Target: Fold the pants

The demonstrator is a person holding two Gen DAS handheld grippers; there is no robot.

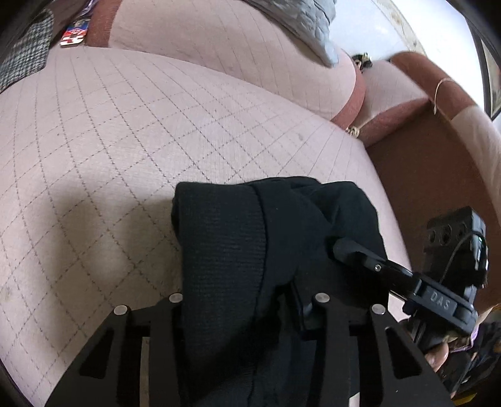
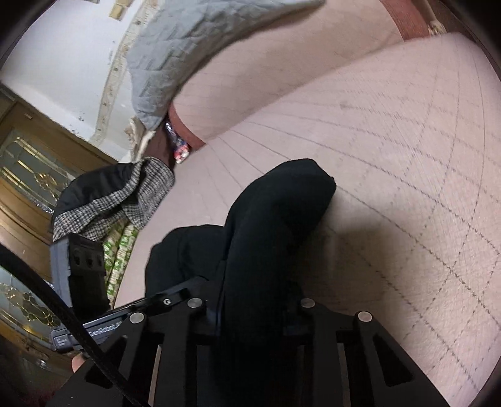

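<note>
The black pants (image 1: 250,250) hang bunched over my left gripper (image 1: 247,300), which is shut on the fabric; its fingertips are hidden under the cloth. In the right wrist view the same black pants (image 2: 269,225) drape over my right gripper (image 2: 250,300), also shut on them, fingertips hidden. My right gripper shows in the left wrist view (image 1: 347,250), clamped on the pants' right side. My left gripper's body shows in the right wrist view (image 2: 94,325), close at the left. The pants are held just above the pink sofa seat (image 1: 141,150).
The sofa seat (image 2: 407,172) is pale pink with a dotted grid. A grey quilted cover (image 1: 313,28) lies on the backrest. A houndstooth garment (image 2: 125,200) lies at the seat's left end. The brown armrest (image 1: 438,175) bounds the right.
</note>
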